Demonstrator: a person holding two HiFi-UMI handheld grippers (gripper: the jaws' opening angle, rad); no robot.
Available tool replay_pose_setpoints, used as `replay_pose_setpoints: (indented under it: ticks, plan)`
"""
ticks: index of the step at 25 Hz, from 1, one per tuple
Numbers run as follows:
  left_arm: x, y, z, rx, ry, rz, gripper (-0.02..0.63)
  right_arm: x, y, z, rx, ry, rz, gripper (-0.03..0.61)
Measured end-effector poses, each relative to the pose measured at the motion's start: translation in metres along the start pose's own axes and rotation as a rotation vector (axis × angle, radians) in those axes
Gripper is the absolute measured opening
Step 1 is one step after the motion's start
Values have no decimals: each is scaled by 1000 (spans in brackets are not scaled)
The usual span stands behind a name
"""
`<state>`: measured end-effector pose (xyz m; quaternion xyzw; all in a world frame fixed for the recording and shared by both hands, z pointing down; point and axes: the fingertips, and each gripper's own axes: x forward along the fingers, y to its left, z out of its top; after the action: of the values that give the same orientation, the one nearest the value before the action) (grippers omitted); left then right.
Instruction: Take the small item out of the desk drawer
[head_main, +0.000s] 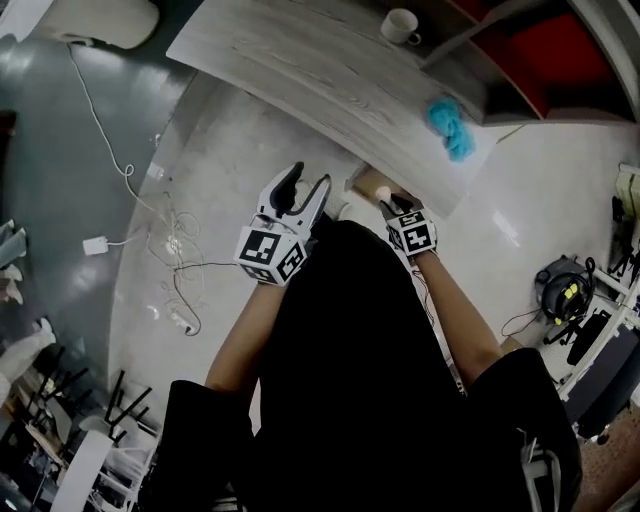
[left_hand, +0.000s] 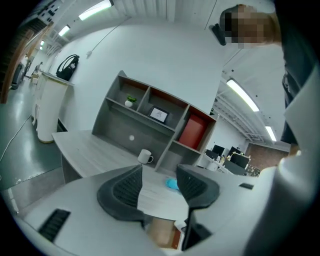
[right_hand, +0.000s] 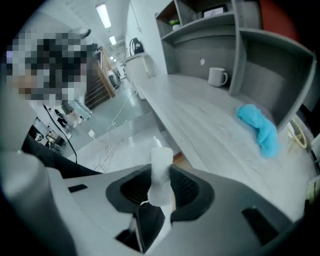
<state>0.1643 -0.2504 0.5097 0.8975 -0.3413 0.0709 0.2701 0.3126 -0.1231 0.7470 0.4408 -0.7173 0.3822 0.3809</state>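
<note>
The small white item (right_hand: 161, 167) is being gripped by the right tool (right_hand: 161, 186): the two black ribbed pads are being pressed against its sides, the jaws are standing partly closed, and the item's narrower upper end is projecting beyond the fingertips. In the head view the right tool (head_main: 397, 208) is being held in front of the person's body, just beside the near edge of the bench (head_main: 300, 70), with the item (head_main: 383, 193) showing at its tip, clear of the drawer (head_main: 362, 183). The drawer is being seen only as a tan wooden edge under the bench front; its inside is not being shown. The left tool (head_main: 305, 184) is being held to the left of the right tool, close to the same bench edge. In the left gripper view the left tool (left_hand: 159, 181) is being shown with its jaws apart and nothing between them. On the grey wood-grain bench top a white mug (head_main: 400, 25) is being carried near the shelf unit (left_hand: 150, 120), and a blue cloth (head_main: 452, 127) is lying near the right end. White cables (head_main: 175, 245) are lying on the floor.
</note>
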Motion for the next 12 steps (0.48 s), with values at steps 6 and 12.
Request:
replay_pose_setpoints:
  ticks: [6, 12]
  plan:
    - [5, -36, 4, 39, 37, -80, 210, -76, -8, 26, 184, -210, -37, 119]
    - [14, -80, -7, 11, 86, -163, 189, -154, -1, 51, 275, -390, -95, 120]
